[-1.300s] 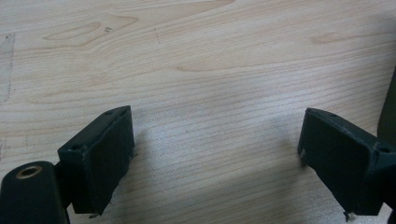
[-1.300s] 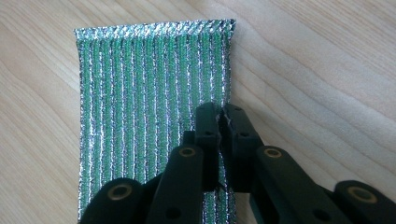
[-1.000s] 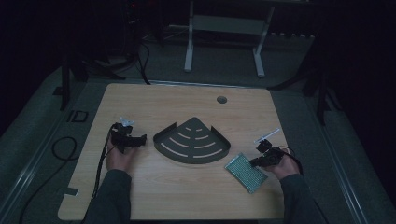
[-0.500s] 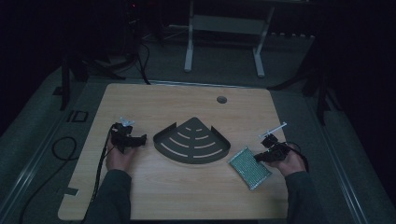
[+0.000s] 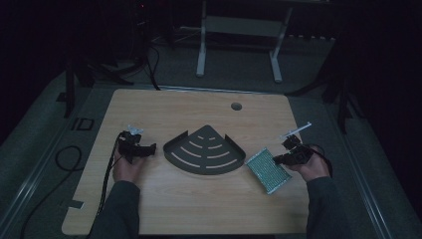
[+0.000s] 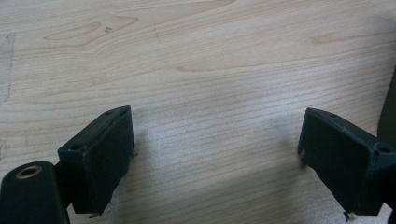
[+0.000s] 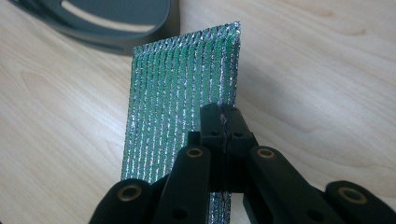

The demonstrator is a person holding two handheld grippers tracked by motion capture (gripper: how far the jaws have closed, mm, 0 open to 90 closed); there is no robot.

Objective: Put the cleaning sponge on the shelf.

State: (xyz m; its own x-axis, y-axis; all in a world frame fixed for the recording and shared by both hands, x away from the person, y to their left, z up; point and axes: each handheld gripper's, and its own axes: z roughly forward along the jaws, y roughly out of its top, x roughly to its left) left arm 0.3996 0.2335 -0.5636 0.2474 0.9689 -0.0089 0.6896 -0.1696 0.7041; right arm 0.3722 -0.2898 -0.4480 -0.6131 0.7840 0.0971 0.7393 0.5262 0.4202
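Since its woven surface is glinting with silver threads over a green core, the flat rectangular green-and-silver scouring sponge is being judged light, soft and springy, with a rough mesh that should be resisting slipping between the jaws. It is being pinched at one edge by the right claw, whose jaws are being pressed tight together on the sponge's thin side, as is being shown in the right gripper view. In the high view the sponge is being seen at the right of the light wooden tabletop, just beside the right corner of the dark grey fan-shaped slotted metal shelf; whether its far end is being rested on the wood cannot be told. Because only an edge is being held, some sagging or twisting is being expected; a hold nearer the middle of the long side is being judged steadier. The left claw is being kept wide apart and holding nothing, low over bare wood left of the shelf.
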